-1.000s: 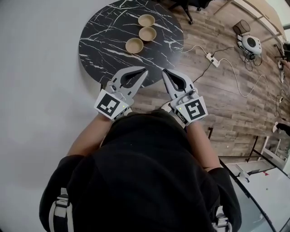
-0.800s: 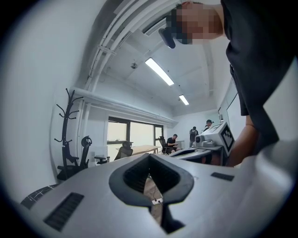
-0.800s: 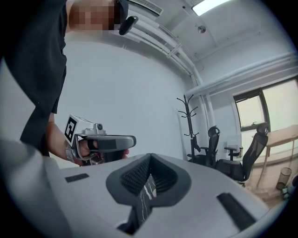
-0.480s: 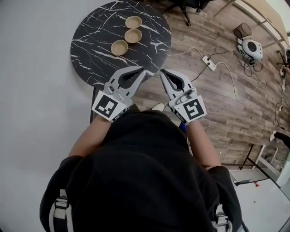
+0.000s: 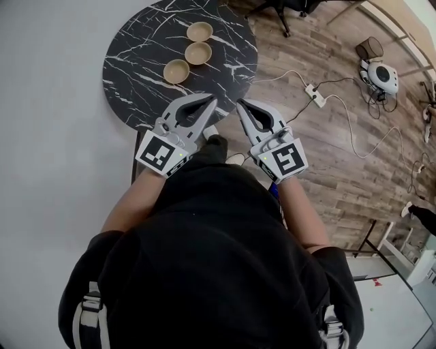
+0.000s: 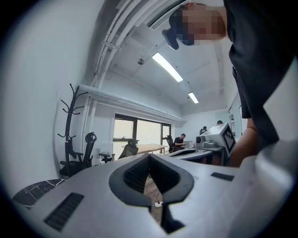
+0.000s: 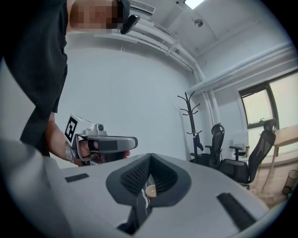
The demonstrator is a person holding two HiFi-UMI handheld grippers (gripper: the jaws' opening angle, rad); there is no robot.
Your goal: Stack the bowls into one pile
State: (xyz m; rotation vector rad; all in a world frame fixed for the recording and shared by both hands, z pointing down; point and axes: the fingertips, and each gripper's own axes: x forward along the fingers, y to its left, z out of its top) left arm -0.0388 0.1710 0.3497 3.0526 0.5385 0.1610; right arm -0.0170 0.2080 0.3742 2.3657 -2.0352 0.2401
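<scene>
Three tan bowls stand apart in a row on a round black marble table (image 5: pixel 136 61): the far bowl (image 5: pixel 199 31), the middle bowl (image 5: pixel 198 53) and the near bowl (image 5: pixel 176 71). My left gripper (image 5: pixel 212 100) and right gripper (image 5: pixel 240 102) are held side by side at the table's near edge, short of the bowls, both shut with nothing in them. In the right gripper view the jaws meet (image 7: pixel 150 155), and one bowl (image 7: pixel 150 190) shows through the gap below them. The left gripper's tips (image 6: pixel 150 155) also meet, with the table's edge (image 6: pixel 32 193) low at the left.
Wooden floor lies right of the table, with a power strip (image 5: pixel 313 90) and trailing cables. A white device (image 5: pixel 383 75) sits at the far right. A chair base (image 5: pixel 272 10) stands behind the table. A coat rack (image 7: pixel 191 121) and office chairs (image 7: pixel 237 162) stand by the wall.
Both grippers have come forward together toward the table, whose near edge now lies just under their tips. The bowls have not moved on the table. A shoe now shows below the grippers.
</scene>
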